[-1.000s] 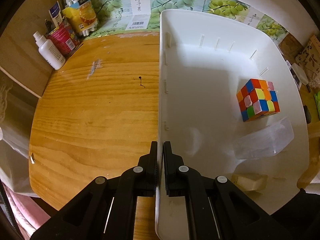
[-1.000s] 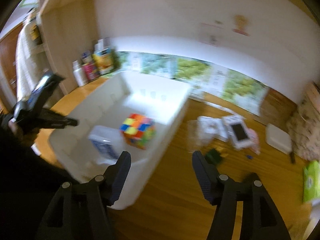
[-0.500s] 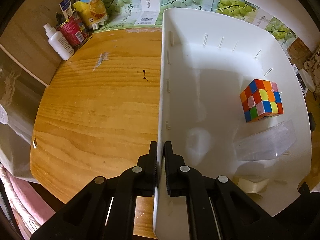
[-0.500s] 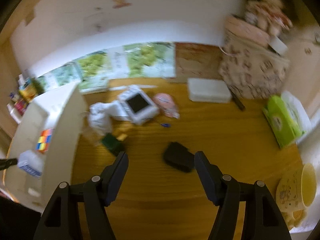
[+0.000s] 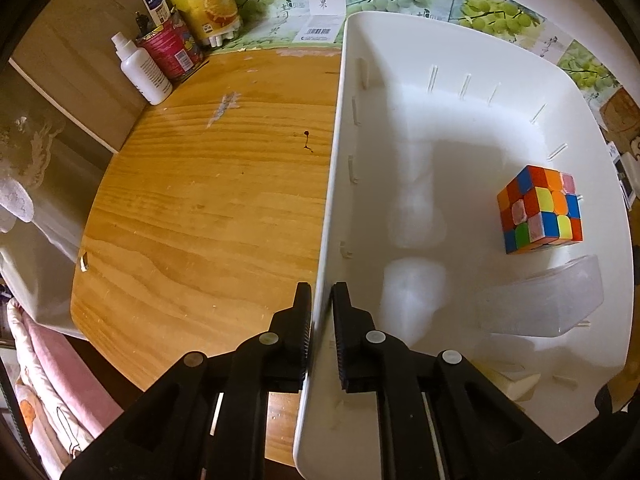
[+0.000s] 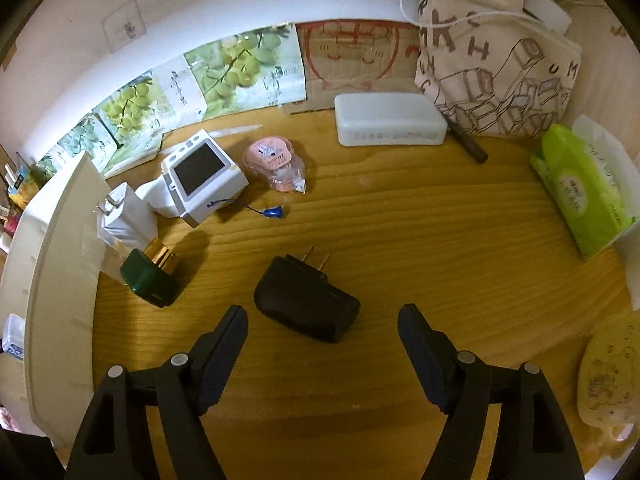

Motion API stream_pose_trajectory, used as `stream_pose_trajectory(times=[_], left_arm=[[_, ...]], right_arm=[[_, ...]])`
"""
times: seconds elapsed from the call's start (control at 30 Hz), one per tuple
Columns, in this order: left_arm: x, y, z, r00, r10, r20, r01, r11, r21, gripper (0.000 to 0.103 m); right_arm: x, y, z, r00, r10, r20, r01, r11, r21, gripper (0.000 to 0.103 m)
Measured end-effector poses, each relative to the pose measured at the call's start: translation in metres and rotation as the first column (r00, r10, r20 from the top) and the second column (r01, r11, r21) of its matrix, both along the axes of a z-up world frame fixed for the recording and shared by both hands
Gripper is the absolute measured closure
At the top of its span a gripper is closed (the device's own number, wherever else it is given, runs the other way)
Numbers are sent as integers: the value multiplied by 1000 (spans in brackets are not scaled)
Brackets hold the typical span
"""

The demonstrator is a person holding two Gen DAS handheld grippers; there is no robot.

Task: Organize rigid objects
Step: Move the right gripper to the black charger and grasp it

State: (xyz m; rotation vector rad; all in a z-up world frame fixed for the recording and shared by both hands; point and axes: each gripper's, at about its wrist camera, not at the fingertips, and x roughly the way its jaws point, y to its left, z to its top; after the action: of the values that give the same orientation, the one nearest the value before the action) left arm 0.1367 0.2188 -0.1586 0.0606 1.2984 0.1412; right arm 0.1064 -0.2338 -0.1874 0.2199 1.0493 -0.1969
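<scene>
- Left gripper (image 5: 321,300): jaws nearly closed over the near side wall of the white bin (image 5: 472,92), one finger outside, one inside. They have just been easing apart; a thin gap shows beside the wall on the inner side (can't confirm the pads press).
- Bin sits on the wooden tabletop (image 5: 208,208). Inside it: a colour cube (image 5: 540,210) toward the far side, a clear plastic box (image 5: 540,304) just beside it, nearer the camera.
- Back left corner of the tabletop: white bottle (image 5: 142,70), red can (image 5: 170,50), yellow carton (image 5: 212,10).
- Right gripper (image 6: 322,334): jaws wide apart, just been opening further, nothing between them.
- Black plug adapter (image 6: 306,300) lies flat on the tabletop just ahead of the right jaws, prongs pointing away (not touched).
- Left of it: a green-capped bottle (image 6: 150,278) on its side, near the bin's outer wall.
- Farther back: small white screen device (image 6: 204,178), pink packet (image 6: 276,162), white rectangular box (image 6: 390,125).
- Right edge: green tissue pack (image 6: 580,196).
</scene>
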Motion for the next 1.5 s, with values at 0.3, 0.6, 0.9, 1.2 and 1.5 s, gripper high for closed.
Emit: stream_pose_trajectory(times=[0.3,0.6,0.9,1.2,1.5], left_arm=[[-2,-4,0,1000,11,-19,-11,1000,24,91],[-4,-2,-1,1000,-8,-15,8,1000,5,91],[-6,2,-3,1000,-21,-12,20,999,-29,91],[-8,8,-3,999,-43,0,43,997,-71,91],[-8,12,-4,997,-74,4,74,993,-92,91]], right_arm=[[13,3,-13,999,2,-40,-3,1000,-10,25],[21,10,-17,998,52,-45,-52,999,-8,41],[26,16,-13,997,67,-38,-66,998,15,42],[29,46,13,990,137,25,-138,990,26,78],[35,42,11,999,40,3,-40,999,1,48]])
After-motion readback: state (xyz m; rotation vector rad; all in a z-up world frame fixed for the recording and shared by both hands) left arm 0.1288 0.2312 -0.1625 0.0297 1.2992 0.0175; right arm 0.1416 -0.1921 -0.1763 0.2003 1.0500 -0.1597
